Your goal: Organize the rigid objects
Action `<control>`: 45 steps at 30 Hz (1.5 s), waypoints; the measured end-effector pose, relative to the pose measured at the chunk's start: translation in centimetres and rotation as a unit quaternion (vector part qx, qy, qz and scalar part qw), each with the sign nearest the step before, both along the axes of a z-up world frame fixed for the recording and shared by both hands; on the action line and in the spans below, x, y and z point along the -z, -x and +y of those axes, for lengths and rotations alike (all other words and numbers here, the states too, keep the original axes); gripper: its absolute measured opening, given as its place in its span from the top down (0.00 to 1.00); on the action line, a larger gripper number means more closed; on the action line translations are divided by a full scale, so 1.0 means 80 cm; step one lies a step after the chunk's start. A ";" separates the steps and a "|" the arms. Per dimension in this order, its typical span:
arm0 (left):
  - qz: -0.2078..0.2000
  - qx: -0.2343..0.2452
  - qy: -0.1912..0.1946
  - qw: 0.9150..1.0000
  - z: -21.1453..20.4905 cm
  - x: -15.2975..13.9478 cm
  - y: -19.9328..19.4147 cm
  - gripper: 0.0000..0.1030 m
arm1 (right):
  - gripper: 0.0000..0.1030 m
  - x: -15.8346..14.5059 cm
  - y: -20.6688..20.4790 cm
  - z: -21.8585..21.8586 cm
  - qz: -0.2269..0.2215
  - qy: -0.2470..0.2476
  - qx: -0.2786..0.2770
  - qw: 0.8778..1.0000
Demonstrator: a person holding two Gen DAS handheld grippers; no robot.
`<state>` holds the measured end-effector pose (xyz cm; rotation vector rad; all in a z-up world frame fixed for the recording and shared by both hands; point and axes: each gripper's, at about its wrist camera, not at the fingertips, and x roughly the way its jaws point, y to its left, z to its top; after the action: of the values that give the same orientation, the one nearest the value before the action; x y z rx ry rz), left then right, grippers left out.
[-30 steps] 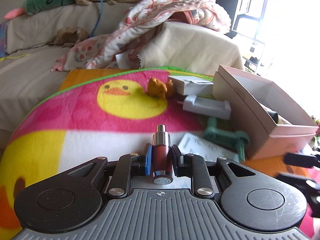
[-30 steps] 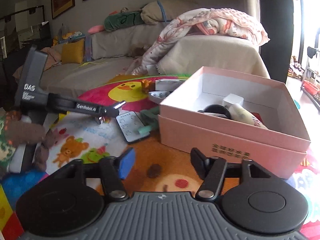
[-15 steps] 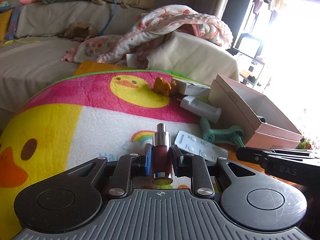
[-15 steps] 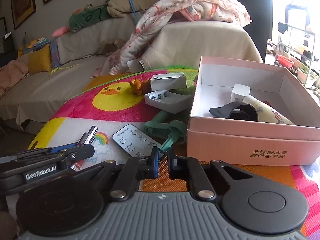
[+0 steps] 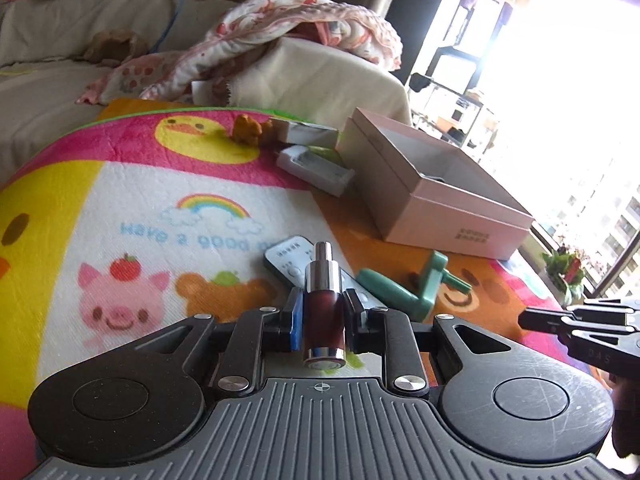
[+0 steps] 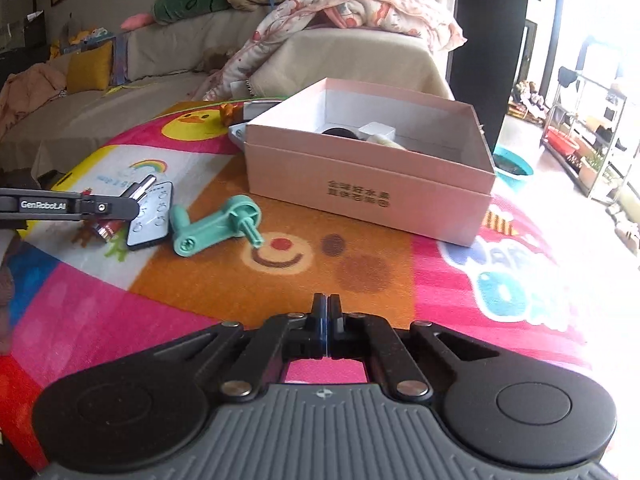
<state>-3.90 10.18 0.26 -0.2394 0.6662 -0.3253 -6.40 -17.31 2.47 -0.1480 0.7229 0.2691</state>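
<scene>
- The left tongs (image 5: 322,314) gripped a small dark red bottle with a silver pump top (image 5: 323,300), its nozzle pointing forward, held above the colourful cartoon-printed fleece blanket (image 5: 140,216).
- The right tongs (image 6: 327,322) were closed on nothing, their blue-lined pads pressed together over the blanket's orange and pink patches; they had closed only a moment before.
- Just beyond the bottle lay a flat white remote control with rows of buttons (image 5: 290,258), and beside it to the right a mint-green plastic crank handle (image 5: 416,288), both resting on the blanket.
- Farther on sat an open pale pink cardboard box (image 6: 360,184), set in its own lid, holding a black round object (image 6: 338,133), a small white cube (image 6: 378,130) and something cream-coloured that was mostly hidden.
- To the left of the box lay a white oblong plastic case (image 5: 316,164), and behind it a white carton (image 5: 310,132) and a small orange-brown figurine (image 5: 248,130).
- At the back stood a beige covered sofa (image 6: 352,60) with a pink floral quilt (image 6: 360,8) heaped on it.
</scene>
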 end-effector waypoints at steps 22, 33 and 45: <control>0.007 -0.100 0.027 0.995 0.050 0.002 0.039 0.77 | 0.41 0.007 -0.062 0.167 0.010 -0.014 -0.183 0.983; 0.007 -0.100 0.024 0.995 0.049 0.002 0.039 0.77 | 0.63 0.005 -0.083 0.194 0.017 -0.012 -0.223 0.975; 0.003 -0.049 -0.010 0.999 0.011 -0.004 0.051 0.77 | 0.63 -0.033 0.018 0.077 -0.002 -0.016 -0.191 0.982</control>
<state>-7.96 11.07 0.62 -0.2533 0.6618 -0.2230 -7.85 -11.14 5.15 -0.2575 0.6830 0.6456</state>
